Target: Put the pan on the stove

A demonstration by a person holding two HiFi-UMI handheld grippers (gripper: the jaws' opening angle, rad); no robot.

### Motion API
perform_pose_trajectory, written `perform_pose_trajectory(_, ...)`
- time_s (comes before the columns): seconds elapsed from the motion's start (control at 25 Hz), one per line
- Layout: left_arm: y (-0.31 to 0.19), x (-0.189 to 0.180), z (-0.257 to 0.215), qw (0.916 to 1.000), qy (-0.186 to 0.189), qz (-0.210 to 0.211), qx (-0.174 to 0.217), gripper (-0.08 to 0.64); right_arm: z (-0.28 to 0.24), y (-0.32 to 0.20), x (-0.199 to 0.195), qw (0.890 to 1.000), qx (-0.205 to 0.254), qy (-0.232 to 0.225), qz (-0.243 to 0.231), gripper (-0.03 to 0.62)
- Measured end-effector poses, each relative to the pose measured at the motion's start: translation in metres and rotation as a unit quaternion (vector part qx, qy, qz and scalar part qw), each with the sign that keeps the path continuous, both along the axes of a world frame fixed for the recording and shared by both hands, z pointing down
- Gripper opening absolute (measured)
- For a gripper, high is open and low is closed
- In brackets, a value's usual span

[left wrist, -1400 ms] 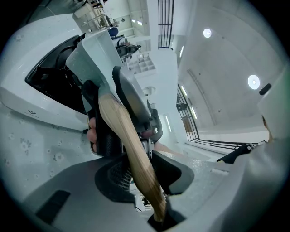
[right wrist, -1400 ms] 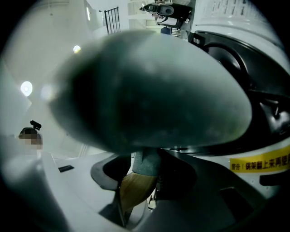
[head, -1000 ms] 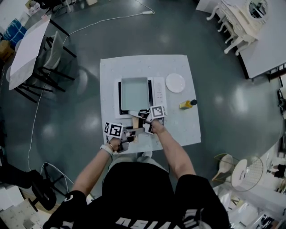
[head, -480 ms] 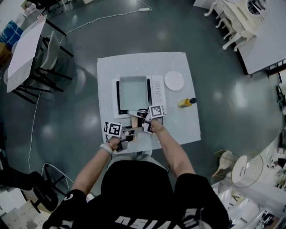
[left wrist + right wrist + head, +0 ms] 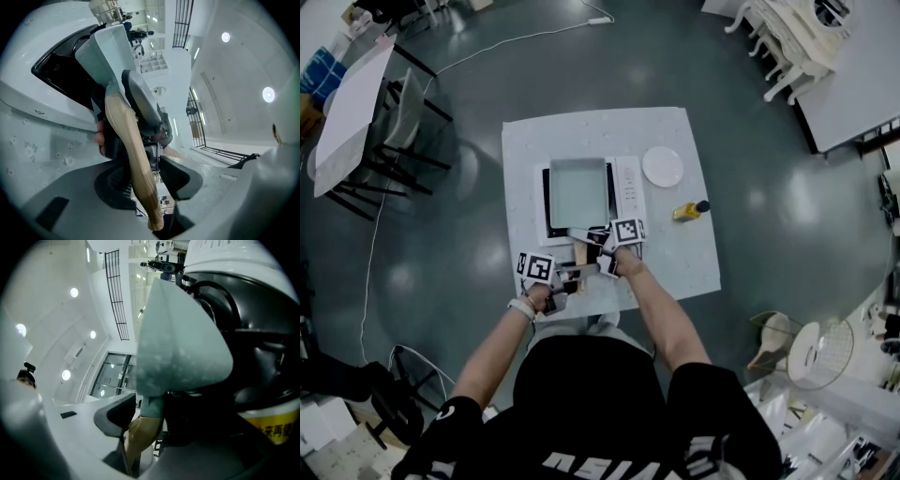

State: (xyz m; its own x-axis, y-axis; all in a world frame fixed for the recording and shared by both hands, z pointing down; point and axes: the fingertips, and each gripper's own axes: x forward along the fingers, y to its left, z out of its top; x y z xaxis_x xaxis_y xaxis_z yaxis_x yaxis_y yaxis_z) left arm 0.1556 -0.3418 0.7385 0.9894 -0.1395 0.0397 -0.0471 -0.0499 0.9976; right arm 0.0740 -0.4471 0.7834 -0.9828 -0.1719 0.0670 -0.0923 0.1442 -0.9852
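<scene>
Pan (image 5: 578, 192): grey, rectangular; wooden handle (image 5: 133, 159) inside open right fingers (image 5: 115, 416), just-opening left fingers (image 5: 180, 176)

Floor (image 5: 769, 225): dark grey, glossy, throwing soft reflections. A square white table (image 5: 525, 150) stands mid-frame. Upper left of the head view: a second white-topped table (image 5: 352, 103) with a pale chair (image 5: 408, 108) on black legs beside it; a thin white cable (image 5: 367, 272) trails down the left side. Upper right: ornate white chairs (image 5: 787, 37) against a long white table (image 5: 862, 84). Lower right: a wire fan guard (image 5: 825, 352) (rest of that corner is clutter, unreadable). The gripper views show a white ceiling with round recessed lights (image 5: 268, 94), a black railing (image 5: 183, 23) and dark-framed windows (image 5: 108, 376).
</scene>
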Motion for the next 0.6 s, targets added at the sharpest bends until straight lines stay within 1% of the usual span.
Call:
perform_pose_trajectory(0.08,-0.003,-0.006,0.010,0.9979,-0.048,0.011,0.043,0.146,-0.002,-0.001,0.003,1.000,-0.005,-0.005,0.007,0.161)
perform_pose_trajectory(0.16,-0.005,-0.009,0.014,0.9952,-0.068,0.014,0.069,0.152,0.000,0.001,0.007,1.000,-0.017,0.000,0.015,0.169)
perform_pose_trajectory(0.36,-0.006,-0.022,0.016,0.9937,-0.078,-0.005,0.080,0.166,0.003,0.008,0.017,0.999,-0.021,0.017,0.027,0.173)
perform_pose_trajectory(0.52,-0.012,-0.033,0.014,0.9914,-0.085,-0.018,0.098,0.178,-0.001,0.007,0.020,0.999,-0.012,0.012,0.035,0.175)
perform_pose_trajectory(0.6,-0.013,-0.040,0.012,0.9914,-0.083,-0.032,0.095,0.179,-0.002,0.009,0.023,0.999,-0.011,0.018,0.038,0.179)
